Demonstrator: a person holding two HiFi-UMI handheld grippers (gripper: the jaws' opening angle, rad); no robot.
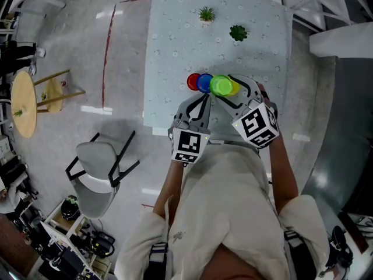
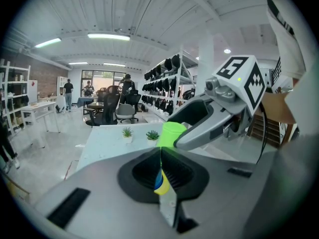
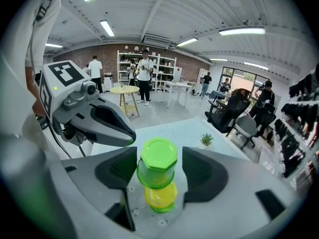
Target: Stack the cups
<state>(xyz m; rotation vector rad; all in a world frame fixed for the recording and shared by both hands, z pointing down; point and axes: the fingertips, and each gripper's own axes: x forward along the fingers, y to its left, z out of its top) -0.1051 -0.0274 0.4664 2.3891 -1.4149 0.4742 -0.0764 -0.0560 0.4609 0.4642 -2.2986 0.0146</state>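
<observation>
On the pale table (image 1: pixel 169 45) several cups stand in a row: red (image 1: pixel 192 81), blue (image 1: pixel 204 83), then a green cup (image 1: pixel 221 85) over a yellow cup (image 1: pixel 235 88). In the right gripper view the green cup (image 3: pixel 157 162) sits upside down on the yellow cup (image 3: pixel 160 194). My right gripper (image 3: pixel 159 169) is open around the green one, with a gap at the right pad. My left gripper (image 2: pixel 160 167) is shut with its pads together, just short of the cups (image 1: pixel 201 101); slivers of blue and yellow show beyond it. The right gripper (image 2: pixel 199 126) and green cup (image 2: pixel 172 133) show ahead of it.
Two small potted plants (image 1: pixel 206 14) (image 1: pixel 238 32) stand at the table's far side. A grey chair (image 1: pixel 99 171) and a round wooden table (image 1: pixel 23 104) stand on the floor to the left. People and shelves fill the room behind.
</observation>
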